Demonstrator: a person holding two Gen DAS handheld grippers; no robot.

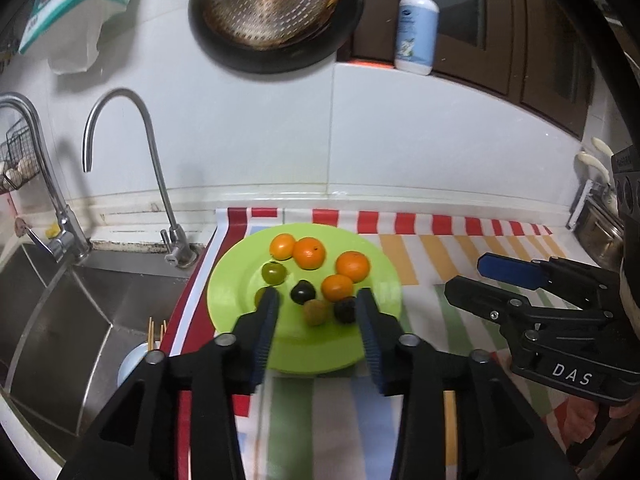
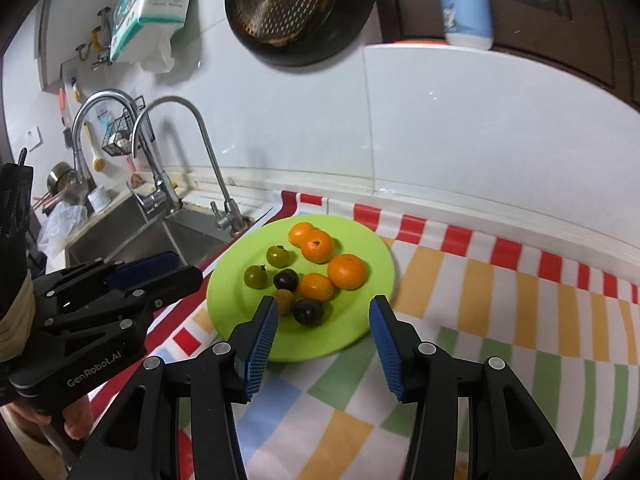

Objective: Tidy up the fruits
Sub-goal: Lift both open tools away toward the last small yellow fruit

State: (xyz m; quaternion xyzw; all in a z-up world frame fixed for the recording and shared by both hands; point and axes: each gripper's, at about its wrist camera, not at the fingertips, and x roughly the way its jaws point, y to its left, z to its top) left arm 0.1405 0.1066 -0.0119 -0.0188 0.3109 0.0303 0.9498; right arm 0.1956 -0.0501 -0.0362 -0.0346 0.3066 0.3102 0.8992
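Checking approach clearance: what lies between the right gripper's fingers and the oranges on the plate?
In the right wrist view, the right gripper is open; a dark plum lies on the green plate before the nearest orange.

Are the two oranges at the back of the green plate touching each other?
Touching. In the right wrist view the back-left orange and the orange beside it overlap with no green plate visible between them.

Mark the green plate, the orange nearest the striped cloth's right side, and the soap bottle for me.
round lime-green plastic plate [image 2: 344, 332], right wrist view, bare front rim.
rightmost round orange [image 2: 347, 271], right wrist view, middle of peel.
white-and-blue pump soap bottle [image 1: 416, 32], left wrist view, label.
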